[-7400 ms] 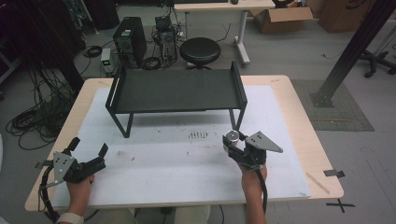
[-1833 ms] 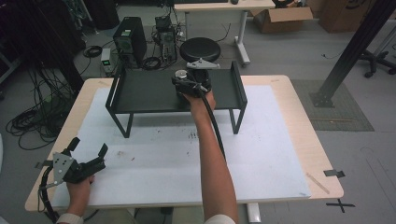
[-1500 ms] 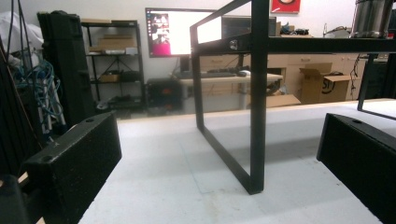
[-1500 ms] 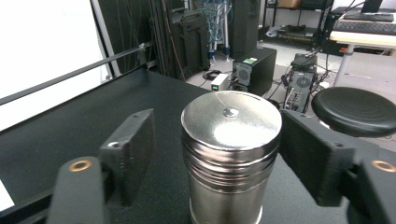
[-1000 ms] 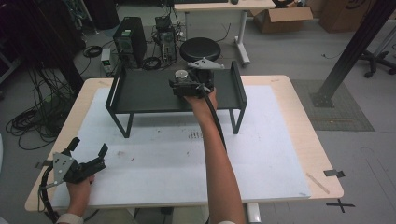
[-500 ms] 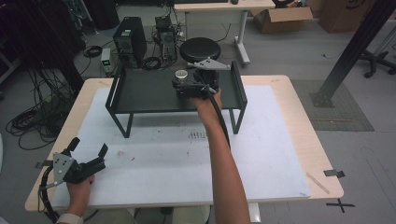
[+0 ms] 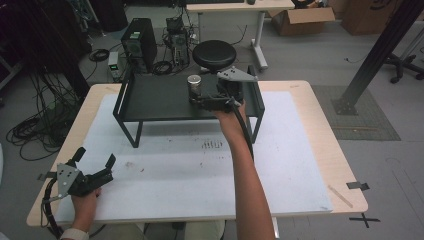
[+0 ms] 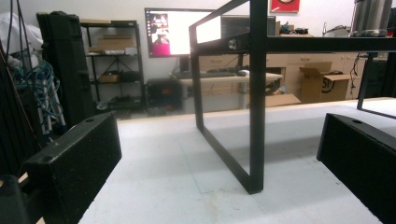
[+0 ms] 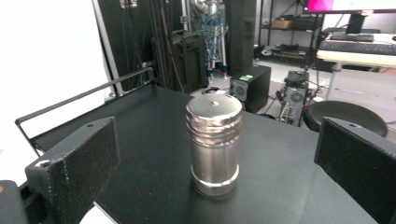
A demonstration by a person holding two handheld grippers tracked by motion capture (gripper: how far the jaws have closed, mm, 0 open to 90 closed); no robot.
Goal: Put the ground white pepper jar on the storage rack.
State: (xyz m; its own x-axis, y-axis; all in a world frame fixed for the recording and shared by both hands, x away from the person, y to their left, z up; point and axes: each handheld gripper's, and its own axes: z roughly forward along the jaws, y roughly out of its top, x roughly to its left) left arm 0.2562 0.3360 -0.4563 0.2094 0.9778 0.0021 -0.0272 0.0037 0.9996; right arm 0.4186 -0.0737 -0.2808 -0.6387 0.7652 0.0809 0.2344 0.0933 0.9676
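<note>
High view: left gripper (image 7: pixel 95 162) rests at the table's (image 7: pixel 300 150) near left corner, jaws spread wide, holding nothing; farther right, on the black shelf (image 7: pixel 155 97), the steel cylinder (image 7: pixel 194 86) stands upright; right gripper (image 7: pixel 205 100) beside it, jaws wide.

Silver ridged cylinder (image 9: pixel 214 144), black shelf (image 7: pixel 160 97), white mat (image 7: pixel 190 170), tan table (image 7: pixel 345 170)

No legible text or labels.
</note>
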